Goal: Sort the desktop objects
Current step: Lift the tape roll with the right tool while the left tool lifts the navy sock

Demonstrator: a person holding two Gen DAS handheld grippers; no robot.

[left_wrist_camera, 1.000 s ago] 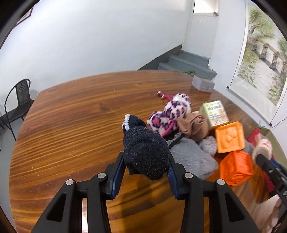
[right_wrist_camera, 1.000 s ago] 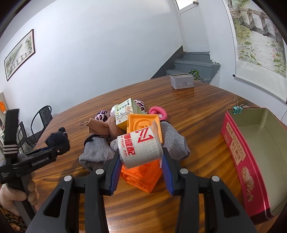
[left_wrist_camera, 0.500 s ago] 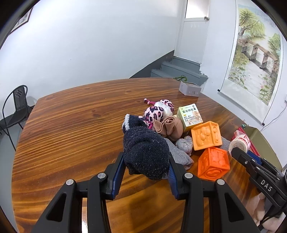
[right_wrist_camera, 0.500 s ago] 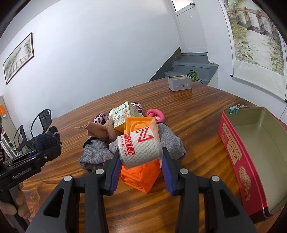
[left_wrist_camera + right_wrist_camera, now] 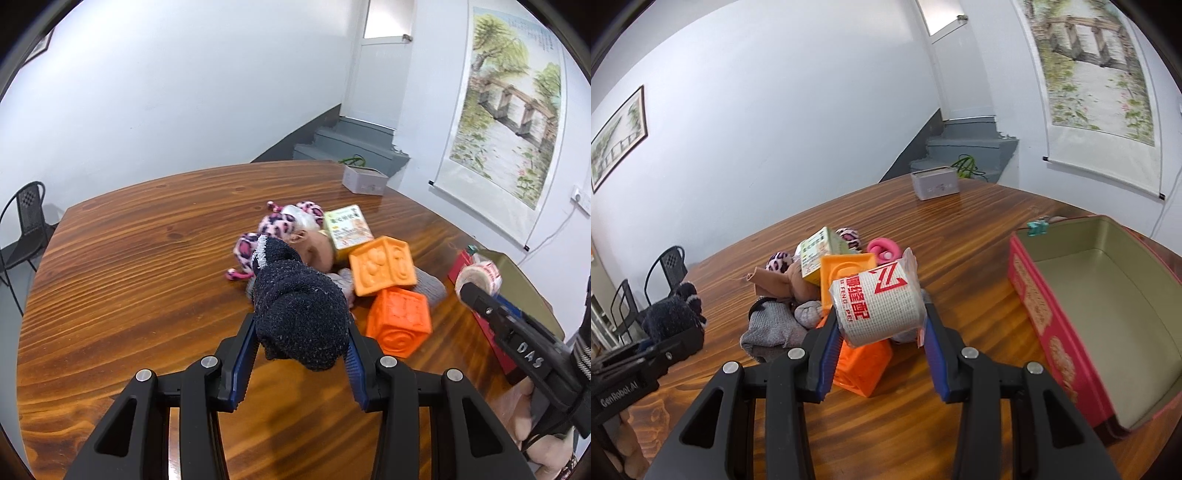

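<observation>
The left gripper (image 5: 301,345) is clamped on a dark blue sock (image 5: 299,314) that is rolled into a ball; the blue pads press its two sides and the soft fabric bulges up above them, so the hold looks firm. The right gripper (image 5: 881,341) is clamped on a roll of white tape (image 5: 877,308) with red print, held by its two flat ends, and the roll sits tilted between the pads. Both things are lifted above the wooden table (image 5: 129,288), not resting on it. The other objects lie together in one heap near the middle of the table: two orange blocks (image 5: 400,326), one leaning on the other, a small yellow-green carton (image 5: 347,229), a grey sock (image 5: 772,328), a brown cloth (image 5: 783,286) and a pink spotted sock (image 5: 273,229), all touching or partly on top of each other. A red tin box (image 5: 1060,332) stands open at the right side, well apart from the heap, and what shows of its inside is empty. I judge that the tape is carried toward this box, because the right gripper is near it. Where the dark sock should go I cannot tell; no second container is visible. A small grey box (image 5: 935,183) stands far at the table edge.
</observation>
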